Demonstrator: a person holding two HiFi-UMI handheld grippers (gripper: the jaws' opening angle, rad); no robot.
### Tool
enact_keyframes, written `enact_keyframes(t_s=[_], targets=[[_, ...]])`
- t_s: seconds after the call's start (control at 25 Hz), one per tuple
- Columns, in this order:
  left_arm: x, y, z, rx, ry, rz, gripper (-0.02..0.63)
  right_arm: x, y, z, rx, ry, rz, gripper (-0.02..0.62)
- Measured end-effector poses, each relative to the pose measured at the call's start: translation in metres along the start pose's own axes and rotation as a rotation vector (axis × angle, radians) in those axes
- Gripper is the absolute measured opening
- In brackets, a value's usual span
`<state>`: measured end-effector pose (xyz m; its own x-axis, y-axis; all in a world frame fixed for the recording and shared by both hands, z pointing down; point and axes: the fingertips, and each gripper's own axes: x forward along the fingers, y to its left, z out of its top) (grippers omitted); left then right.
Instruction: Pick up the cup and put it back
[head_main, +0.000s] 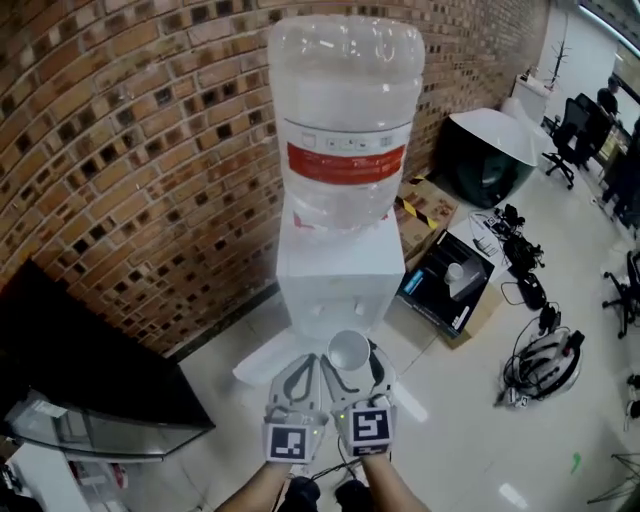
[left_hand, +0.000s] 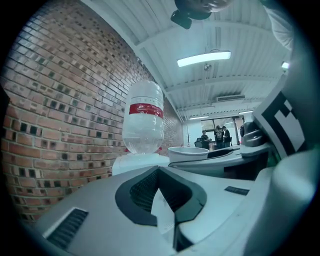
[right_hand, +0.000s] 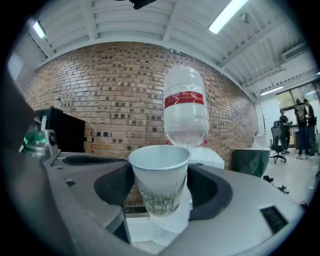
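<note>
From above, the right gripper (head_main: 352, 370) holds the cup (head_main: 349, 350) upright, just short of the water dispenser (head_main: 335, 285) and its front edge. Bare floor (head_main: 450, 420) lies open to the right.

Left gripper view: the left gripper (left_hand: 159, 192) has its jaws pressed together, nothing between them.

Right gripper view: the jaws stand wide, clamping both cup walls, with the dispenser close behind.
</note>
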<state>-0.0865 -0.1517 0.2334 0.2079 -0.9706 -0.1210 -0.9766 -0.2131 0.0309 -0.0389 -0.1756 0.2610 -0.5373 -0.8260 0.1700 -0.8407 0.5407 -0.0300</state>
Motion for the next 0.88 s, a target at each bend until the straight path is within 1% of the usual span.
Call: enact_keyframes(t_s=[0.12,0.24,0.32,0.4,0.52,0.76,0.88], targets=[[-0.009,-0.006,0.044,-0.009,0.001,-0.002,-0.006,-0.022,0.009,0.036,-0.006,0.004,0.013,0.334],[-0.016,-0.013,0.085,0.036,-0.014,-0.026,-0.006,-0.039,0.013,0.076,-0.014,-0.028,0.014,0.336],[-0.015,-0.019,0.105,0.060,-0.027,-0.050,-0.006,-0.047,0.009,0.102,-0.027,-0.060,-0.001,0.335],[-0.016,-0.024,0.120,0.054,-0.047,-0.069,-0.006,-0.056,0.008,0.118,-0.041,-0.077,-0.017,0.334],[-0.021,-0.027,0.131,0.054,-0.062,-0.088,-0.006,-0.065,0.011,0.127,-0.087,-0.065,-0.014,0.335],[-0.023,-0.034,0.138,0.053,-0.066,-0.123,-0.006,-0.073,0.010,0.133,-0.076,-0.083,-0.035,0.335],[-0.021,-0.032,0.137,0.033,-0.057,-0.127,-0.006,-0.072,0.012,0.132,-0.064,-0.084,-0.043,0.336]])
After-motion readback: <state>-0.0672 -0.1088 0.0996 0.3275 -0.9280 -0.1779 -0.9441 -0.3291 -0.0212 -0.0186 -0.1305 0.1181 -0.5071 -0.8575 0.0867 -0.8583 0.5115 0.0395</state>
